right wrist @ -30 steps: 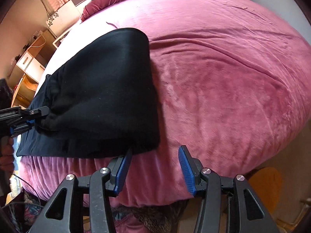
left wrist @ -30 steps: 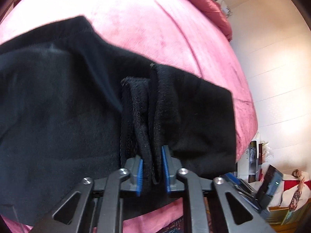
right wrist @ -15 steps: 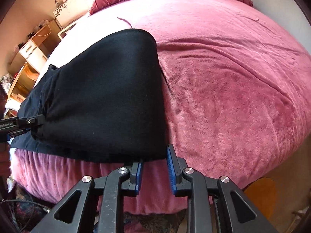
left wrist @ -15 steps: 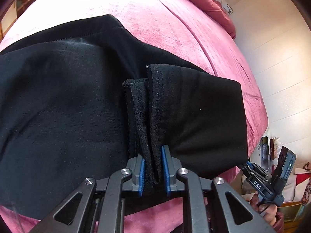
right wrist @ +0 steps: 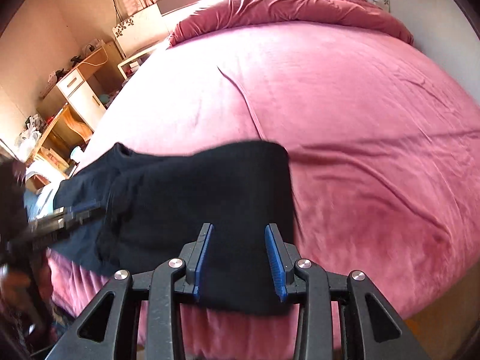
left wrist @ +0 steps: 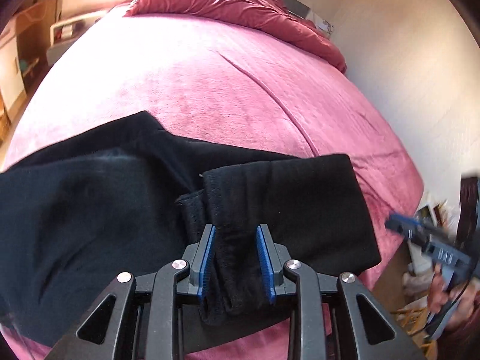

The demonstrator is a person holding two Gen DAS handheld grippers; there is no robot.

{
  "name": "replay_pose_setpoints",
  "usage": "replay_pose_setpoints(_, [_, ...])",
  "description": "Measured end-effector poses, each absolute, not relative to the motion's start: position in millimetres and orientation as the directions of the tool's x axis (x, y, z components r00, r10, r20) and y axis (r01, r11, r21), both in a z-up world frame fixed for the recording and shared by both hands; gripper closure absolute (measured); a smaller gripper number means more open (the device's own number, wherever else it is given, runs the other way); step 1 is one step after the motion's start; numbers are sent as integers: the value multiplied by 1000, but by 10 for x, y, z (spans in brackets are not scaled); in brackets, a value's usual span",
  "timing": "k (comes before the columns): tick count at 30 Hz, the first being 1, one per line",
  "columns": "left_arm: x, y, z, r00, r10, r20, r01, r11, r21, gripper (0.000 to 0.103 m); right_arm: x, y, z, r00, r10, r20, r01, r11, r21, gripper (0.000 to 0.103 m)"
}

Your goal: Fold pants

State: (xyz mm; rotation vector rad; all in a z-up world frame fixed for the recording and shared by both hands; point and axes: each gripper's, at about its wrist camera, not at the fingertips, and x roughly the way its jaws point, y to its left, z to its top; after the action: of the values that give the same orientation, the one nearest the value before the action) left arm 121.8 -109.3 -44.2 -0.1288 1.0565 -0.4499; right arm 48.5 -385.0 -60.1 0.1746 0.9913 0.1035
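Black pants (left wrist: 90, 210) lie folded across the near edge of a pink bed (left wrist: 210, 75). Their stacked leg hems (left wrist: 231, 258) sit between the blue pads of my left gripper (left wrist: 235, 228), whose jaws are opening; the pads stand apart and the cloth hangs slack. In the right wrist view the pants (right wrist: 195, 195) fill the space beyond my right gripper (right wrist: 238, 228), whose jaws are also opening. The left wrist view shows the right gripper (left wrist: 393, 225) blurred and just off the pants' right edge, holding nothing. The left gripper (right wrist: 90, 210) meets the hems at the far left.
A rumpled red duvet (right wrist: 285, 0) is heaped at the head of the bed. A wooden desk and white cabinet (right wrist: 78, 90) stand along the bed's left side. A pale wall (left wrist: 405, 45) runs along the right side. A person's hand (left wrist: 444, 294) holds the right gripper's handle.
My left jaws have spread apart from a tight pinch on the hems, and that gripper has risen. My right gripper narrowed at the pants' corner, then widened and pulled back and up.
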Motion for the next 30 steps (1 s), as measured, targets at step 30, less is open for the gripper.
replay_pose_setpoints(30, [621,-787,-572,477,-266,-838,238,957,-168,73,669,-3216,-724,526,136,-840,-55,990,126,56])
